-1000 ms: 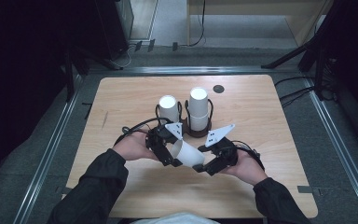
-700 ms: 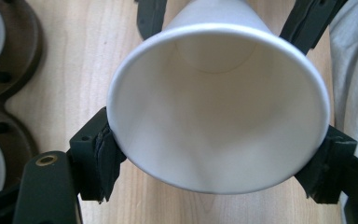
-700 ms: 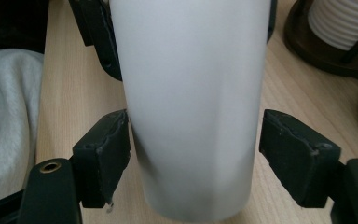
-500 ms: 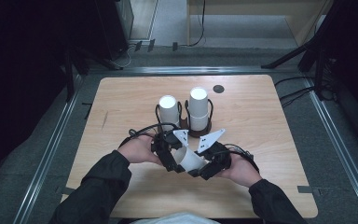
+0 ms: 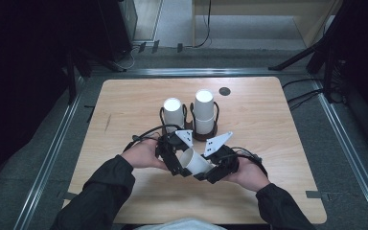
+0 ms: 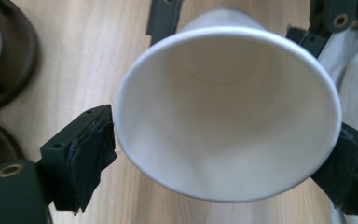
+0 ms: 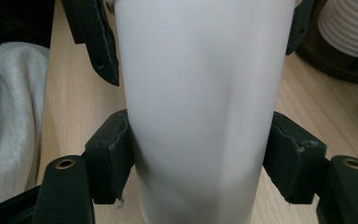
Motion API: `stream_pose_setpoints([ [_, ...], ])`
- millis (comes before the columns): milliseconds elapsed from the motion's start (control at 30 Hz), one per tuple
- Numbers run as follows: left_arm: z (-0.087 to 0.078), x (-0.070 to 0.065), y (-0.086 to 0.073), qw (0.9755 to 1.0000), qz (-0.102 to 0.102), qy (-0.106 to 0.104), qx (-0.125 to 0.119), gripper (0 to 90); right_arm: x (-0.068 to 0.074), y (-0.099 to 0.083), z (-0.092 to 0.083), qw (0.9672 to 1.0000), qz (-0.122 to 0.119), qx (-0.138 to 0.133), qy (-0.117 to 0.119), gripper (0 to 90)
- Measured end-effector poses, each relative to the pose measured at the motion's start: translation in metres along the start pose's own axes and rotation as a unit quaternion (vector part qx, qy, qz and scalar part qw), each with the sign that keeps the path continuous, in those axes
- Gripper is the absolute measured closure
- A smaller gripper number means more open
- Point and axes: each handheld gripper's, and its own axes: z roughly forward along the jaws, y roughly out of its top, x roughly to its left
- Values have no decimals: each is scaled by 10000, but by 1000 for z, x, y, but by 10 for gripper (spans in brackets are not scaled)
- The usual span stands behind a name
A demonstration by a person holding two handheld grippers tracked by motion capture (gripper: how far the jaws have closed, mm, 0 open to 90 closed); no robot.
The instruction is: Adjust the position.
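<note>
High view takes in the whole desk [image 5: 124,105]: at the left of the pair, the left gripper [image 5: 178,164] sits at the wide mouth of a white paper cup [image 5: 195,163] that lies tilted on its side just above the near middle of the desk, and the right gripper [image 5: 210,168] meets it from the other side at its narrower end. Behind them, well apart from the hands, two more white cups stand in a dark two-ring cup holder [image 5: 191,129], the shorter cup [image 5: 173,111] on the left, the taller stack [image 5: 204,111] on the right, with a small dark disc [image 5: 224,91] farther back.

Left gripper view looks straight into the cup's open mouth; its jaws have just been opening, and they stand wide at either side of the rim, the left pad [image 6: 91,154] just beside it, and whether either pad touches is not clear.

Right gripper view shows what the others cannot: its jaws have just been closing, and both pads [image 7: 112,154] press against the cup's smooth wall, clamping it, with grey cloth [image 7: 9,116] at the left edge.
</note>
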Motion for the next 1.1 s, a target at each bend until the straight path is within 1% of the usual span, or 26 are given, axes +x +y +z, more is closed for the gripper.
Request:
stream_pose_setpoints([
  [33,-3,1,0,9999,-37,31,-107,34,0,0,-1,10000,21,-22,-26,315],
  [100,-4,1,-1,9999,-27,41,-146,34,-1,0,-4,10000,44,-73,-26,314],
  [133,-5,1,-1,9998,-40,0,-206,34,-1,0,-4,10000,44,-73,-26,314],
  [167,-7,0,-2,9996,-17,70,-291,34,-2,0,-6,9999,89,-134,-29,314],
  [200,-7,0,-2,9996,-17,70,-291,33,-2,0,-6,9999,89,-134,-29,314],
  [300,-11,0,-4,9991,-79,57,-421,34,-3,2,-10,9997,94,-234,-16,314],
  [367,-12,0,-6,9985,-123,91,-525,34,-4,3,-14,9994,114,-321,-26,314],
  [400,-15,-1,-8,9979,-160,110,-618,33,-4,4,-15,9993,102,-361,-27,314],
  [467,-16,-1,-9,9977,-148,128,-645,34,-4,4,-16,9992,113,-375,-12,314],
  [533,-18,-1,-11,9969,-210,118,-754,34,-6,6,-17,9990,156,-422,-1,313],
  [600,-21,-1,-13,9959,-258,123,-856,34,-6,6,-18,9989,180,-427,15,313],
  [667,-23,-1,-16,9947,-335,113,-967,34,-7,8,-20,9985,189,-505,54,313],
  [700,-24,-1,-18,9933,-423,104,-1071,34,-7,9,-21,9984,185,-534,67,313],
  [733,-24,-1,-18,9933,-423,104,-1071,34,-7,9,-21,9984,185,-534,67,313],
  [800,-25,-1,-21,9925,-472,105,-1120,34,-8,11,-21,9981,186,-581,120,313],
  [867,-26,-2,-24,9918,-513,158,-1162,34,-9,12,-21,9980,168,-595,135,313],
  [900,-27,-3,-25,9909,-543,170,-1216,34,-9,13,-21,9980,151,-594,154,313],
  [933,-28,-4,-27,9894,-603,168,-1308,34,-10,14,-21,9979,133,-600,185,313],
  [967,-28,-4,-27,9894,-603,168,-1308,35,-10,15,-20,9979,140,-610,194,314],
  [1033,-29,-5,-29,9876,-660,137,-1420,35,-10,16,-20,9978,146,-615,211,313],
  [1067,-29,-5,-30,9862,-710,143,-1490,35,-11,16,-20,9975,131,-653,245,313],
  [1100,-30,-5,-31,9855,-742,122,-1523,35,-11,17,-20,9972,129,-676,276,313],
])
